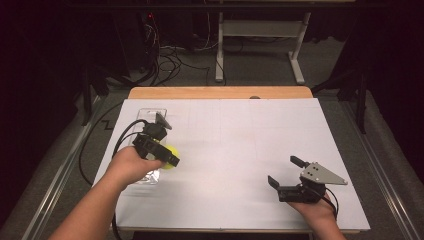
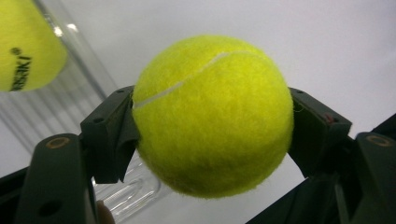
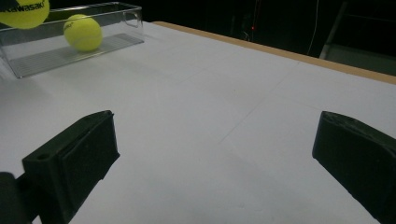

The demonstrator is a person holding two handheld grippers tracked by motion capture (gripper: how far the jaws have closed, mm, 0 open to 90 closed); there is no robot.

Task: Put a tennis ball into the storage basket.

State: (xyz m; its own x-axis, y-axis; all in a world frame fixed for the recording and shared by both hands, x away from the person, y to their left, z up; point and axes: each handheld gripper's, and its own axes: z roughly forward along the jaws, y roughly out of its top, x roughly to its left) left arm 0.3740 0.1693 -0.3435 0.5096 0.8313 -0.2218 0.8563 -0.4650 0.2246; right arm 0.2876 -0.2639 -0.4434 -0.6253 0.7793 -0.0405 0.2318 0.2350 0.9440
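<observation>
Your left tool (image 2: 212, 126) is clamped on a ball (image 2: 212, 114); its fuzzy curve may slip near the clear tray (image 1: 150, 116). Right tool (image 3: 210, 158) stands apart.

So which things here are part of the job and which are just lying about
In the job:
- tennis ball, clamped in the left gripper
- clear tray
- ball in the tray

Lying about:
- right gripper, open on the white table
- cables on the floor
- table frame behind

I see a white sheet (image 1: 240, 150) covering the table (image 1: 220, 92), whose wooden edge shows at the far side. Beyond it, a metal frame (image 1: 260, 30) stands on the grey floor (image 1: 260, 70), with cables (image 1: 170, 60) tangled left.
</observation>
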